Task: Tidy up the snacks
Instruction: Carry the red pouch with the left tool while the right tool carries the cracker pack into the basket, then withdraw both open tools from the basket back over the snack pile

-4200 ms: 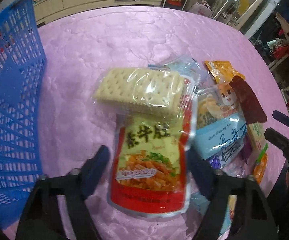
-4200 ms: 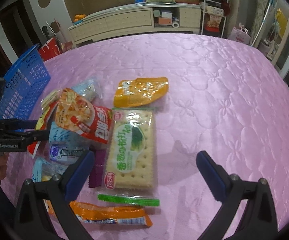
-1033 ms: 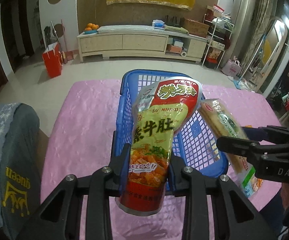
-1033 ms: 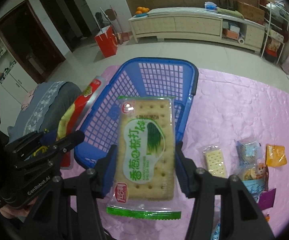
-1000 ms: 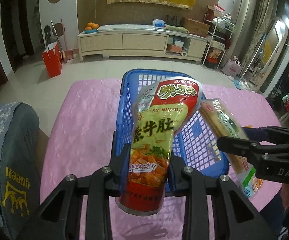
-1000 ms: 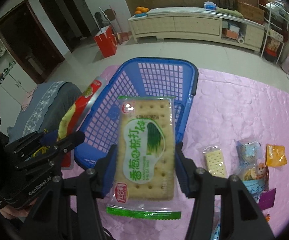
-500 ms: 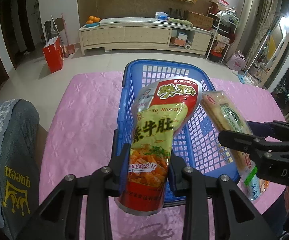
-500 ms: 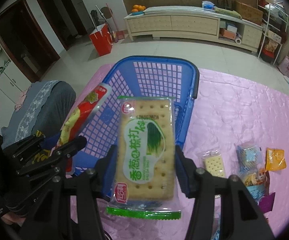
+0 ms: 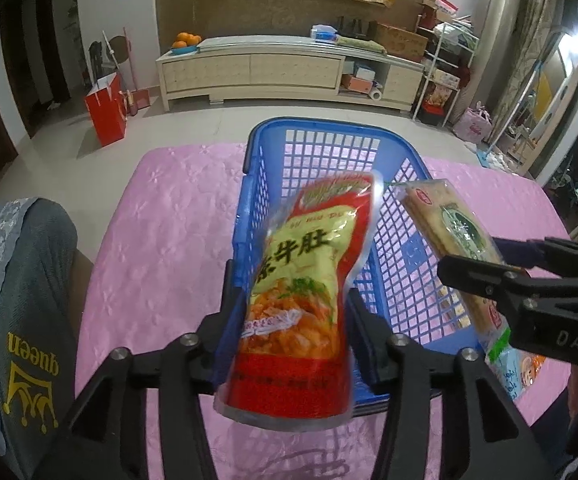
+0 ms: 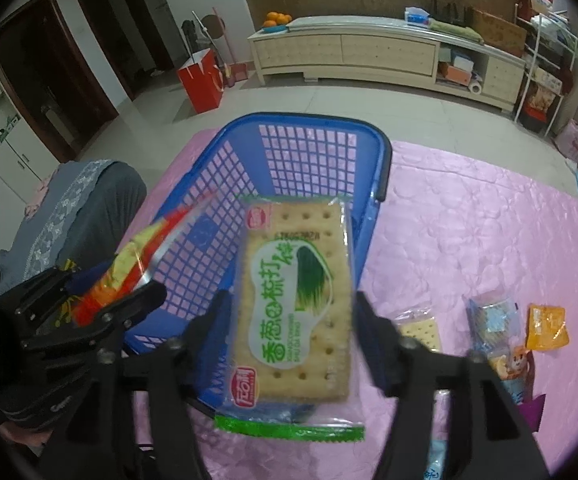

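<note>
My left gripper (image 9: 291, 312) is shut on a red and yellow snack pouch (image 9: 305, 280), held tilted over the near end of the blue basket (image 9: 317, 136). My right gripper (image 10: 291, 328) is shut on a green and white cracker packet (image 10: 293, 304), also over the basket's (image 10: 305, 124) near end. In the left wrist view the cracker packet (image 9: 445, 236) and right gripper (image 9: 521, 280) show to the right. In the right wrist view the pouch (image 10: 137, 256) and left gripper (image 10: 89, 312) show at left.
The basket sits on a pink quilted table (image 9: 169, 216). Several loose snack packets (image 10: 501, 328) lie on the table at the right. A grey cushioned chair (image 9: 17, 300) stands at the left edge. A cabinet (image 9: 273, 68) and red bag (image 9: 105, 108) stand beyond.
Both grippers have moved forward over the basket's near end. The pouch and the cracker packet now tip down toward the basket. Both grips hold.
</note>
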`<action>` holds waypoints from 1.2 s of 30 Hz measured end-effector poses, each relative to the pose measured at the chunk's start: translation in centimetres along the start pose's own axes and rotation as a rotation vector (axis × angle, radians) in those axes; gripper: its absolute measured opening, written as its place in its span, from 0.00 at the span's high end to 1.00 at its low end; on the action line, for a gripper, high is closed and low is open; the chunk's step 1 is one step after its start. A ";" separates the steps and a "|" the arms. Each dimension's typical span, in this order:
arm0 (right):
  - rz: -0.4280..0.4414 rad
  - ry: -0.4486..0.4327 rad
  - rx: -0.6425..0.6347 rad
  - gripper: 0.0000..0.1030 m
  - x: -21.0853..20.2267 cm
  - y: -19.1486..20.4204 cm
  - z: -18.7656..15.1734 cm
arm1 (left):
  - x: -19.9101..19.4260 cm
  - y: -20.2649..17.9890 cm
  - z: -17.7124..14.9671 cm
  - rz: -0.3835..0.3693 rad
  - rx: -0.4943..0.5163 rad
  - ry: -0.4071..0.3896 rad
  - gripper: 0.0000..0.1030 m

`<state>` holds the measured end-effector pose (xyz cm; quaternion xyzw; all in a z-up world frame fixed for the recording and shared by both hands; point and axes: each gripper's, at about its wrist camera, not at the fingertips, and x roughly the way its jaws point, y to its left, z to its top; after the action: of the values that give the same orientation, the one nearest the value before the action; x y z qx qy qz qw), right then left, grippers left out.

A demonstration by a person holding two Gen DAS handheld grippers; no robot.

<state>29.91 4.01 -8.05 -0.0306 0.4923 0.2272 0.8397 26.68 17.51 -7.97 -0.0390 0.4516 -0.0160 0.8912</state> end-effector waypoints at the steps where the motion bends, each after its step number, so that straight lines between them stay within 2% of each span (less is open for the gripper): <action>1: 0.008 -0.005 0.003 0.21 -0.1 -0.1 0.0 | -0.2 -0.1 -0.1 0.001 0.007 -0.004 0.40; 3: 0.019 -0.019 0.011 0.14 -0.4 -0.3 -0.1 | -0.4 -0.2 -0.2 0.006 0.014 -0.009 0.39; 6: 0.018 -0.024 0.022 0.11 -0.9 -0.7 -0.2 | -0.8 -0.1 -0.2 0.004 0.012 -0.008 0.35; 18: 0.003 -0.088 0.036 0.09 -5.6 -2.9 -1.7 | -3.6 -1.6 -1.1 0.016 0.040 -0.032 0.35; 27: -0.045 -0.154 0.027 0.09 -10.3 -5.4 -3.8 | -6.9 -6.4 -1.1 -0.009 0.094 -0.082 0.33; 32: -0.077 -0.173 0.050 0.08 -12.5 -7.8 -5.7 | -7.6 -9.9 -1.6 -0.049 0.142 -0.098 0.32; 36: -0.125 -0.174 0.063 0.08 -14.1 -10.1 -7.9 | -7.9 -13.1 -2.5 -0.099 0.194 -0.119 0.26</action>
<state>21.86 -12.16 -1.94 -0.0153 0.4217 0.1606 0.8923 20.05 4.81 -1.96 0.0242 0.3917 -0.1012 0.9142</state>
